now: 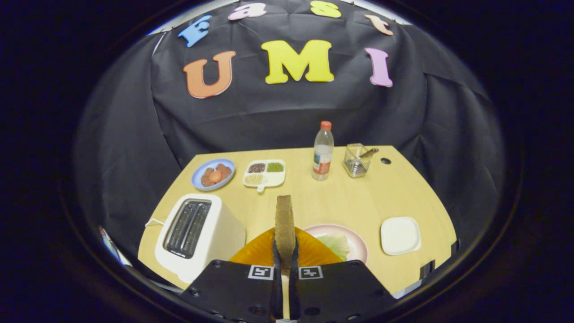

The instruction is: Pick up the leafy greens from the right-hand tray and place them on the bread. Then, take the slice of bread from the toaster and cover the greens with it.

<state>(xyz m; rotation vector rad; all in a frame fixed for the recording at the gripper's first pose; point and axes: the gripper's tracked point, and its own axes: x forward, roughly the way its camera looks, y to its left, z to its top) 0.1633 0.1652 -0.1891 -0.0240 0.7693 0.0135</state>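
- Fingers [274,258] clamp the bread slice [284,222] edge-on, just above the plate [358,246].
- Greens [335,244] already plated — toaster [197,233] emptied.
- Left to do: lay the slice over the greens.

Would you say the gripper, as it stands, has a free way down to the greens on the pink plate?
Probably yes: the gripper, jaws shut on the bread slice, hangs beside the greens on the pink plate, with nothing between.
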